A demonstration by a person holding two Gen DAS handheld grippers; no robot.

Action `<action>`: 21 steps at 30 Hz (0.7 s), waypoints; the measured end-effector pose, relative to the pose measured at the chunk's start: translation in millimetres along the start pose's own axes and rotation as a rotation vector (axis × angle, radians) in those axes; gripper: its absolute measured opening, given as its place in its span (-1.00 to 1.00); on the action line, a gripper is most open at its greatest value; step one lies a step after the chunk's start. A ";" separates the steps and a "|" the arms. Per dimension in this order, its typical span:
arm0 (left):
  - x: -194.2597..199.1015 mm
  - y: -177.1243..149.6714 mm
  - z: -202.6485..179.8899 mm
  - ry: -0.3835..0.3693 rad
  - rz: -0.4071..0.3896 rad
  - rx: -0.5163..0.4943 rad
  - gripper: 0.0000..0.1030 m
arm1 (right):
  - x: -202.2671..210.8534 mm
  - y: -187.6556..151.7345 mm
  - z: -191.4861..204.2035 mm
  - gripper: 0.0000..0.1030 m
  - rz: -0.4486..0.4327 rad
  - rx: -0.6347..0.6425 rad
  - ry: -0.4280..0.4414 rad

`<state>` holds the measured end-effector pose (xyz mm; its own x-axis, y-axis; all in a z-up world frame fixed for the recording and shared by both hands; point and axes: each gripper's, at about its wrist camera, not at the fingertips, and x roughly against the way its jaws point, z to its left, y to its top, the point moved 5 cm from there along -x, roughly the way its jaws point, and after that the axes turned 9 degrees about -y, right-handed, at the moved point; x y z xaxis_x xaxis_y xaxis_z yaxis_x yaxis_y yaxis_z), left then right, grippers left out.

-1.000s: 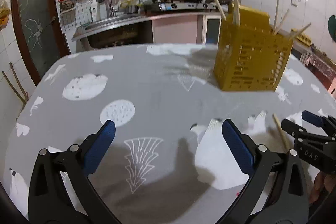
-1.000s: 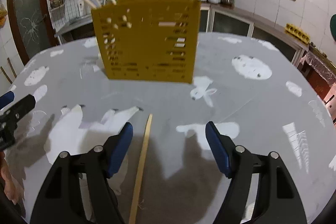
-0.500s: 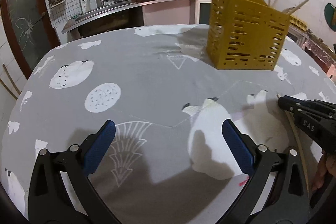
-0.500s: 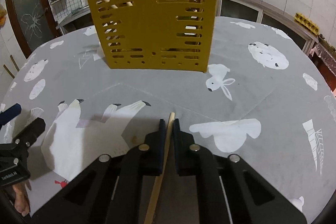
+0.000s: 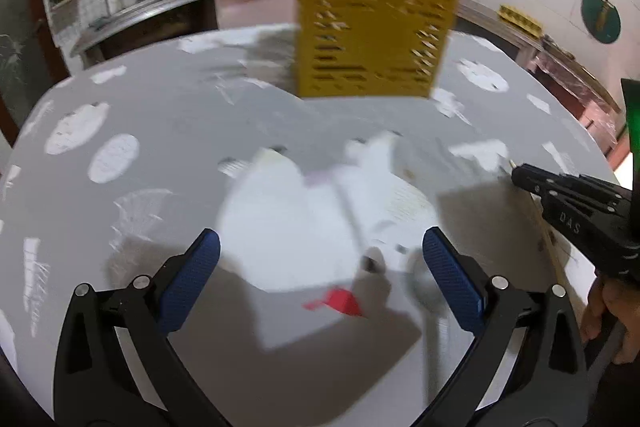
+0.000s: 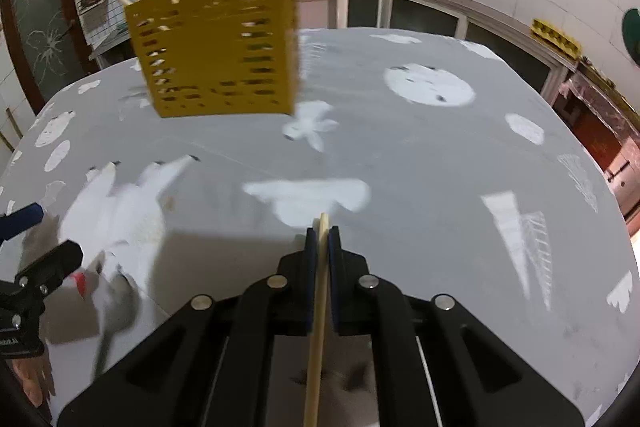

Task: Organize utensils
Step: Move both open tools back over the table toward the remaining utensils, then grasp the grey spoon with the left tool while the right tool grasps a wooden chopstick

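Chopstick (image 6: 319, 291) is pinched in the right gripper (image 6: 321, 241) fingers low over the worktop (image 6: 420, 163), left gripper (image 5: 320, 259) fingers wide and empty, so pickup looks done; next, carry to the yellow holder (image 6: 216, 55).

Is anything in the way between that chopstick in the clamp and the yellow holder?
Nothing visible. The right gripper is shut on the chopstick, and only bare tablecloth lies between it and the yellow holder, standing ahead and slightly left.

Right gripper (image 6: 322, 241) jaws clamp a chopstick (image 6: 316, 327) before the yellow holder (image 6: 216, 51).
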<state>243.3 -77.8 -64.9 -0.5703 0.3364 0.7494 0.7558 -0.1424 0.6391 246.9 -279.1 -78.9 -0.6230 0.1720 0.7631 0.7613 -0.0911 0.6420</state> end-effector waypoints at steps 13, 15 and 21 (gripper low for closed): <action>-25.4 -16.7 -38.3 -0.048 0.099 -0.017 0.60 | 1.6 -15.9 -18.8 -0.88 0.016 -0.029 0.031; -27.3 -15.6 -40.5 -0.040 0.097 -0.031 0.47 | 1.6 -16.5 -18.8 -0.88 0.020 -0.034 0.036; -28.4 -12.8 -47.0 -0.036 0.112 -0.060 0.05 | -2.2 -15.9 -17.2 -0.87 0.050 -0.025 0.030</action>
<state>234.7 -129.2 -86.3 -0.4710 0.3484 0.8104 0.7928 -0.2357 0.5621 233.1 -294.9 -89.5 -0.5896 0.1367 0.7961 0.7872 -0.1233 0.6042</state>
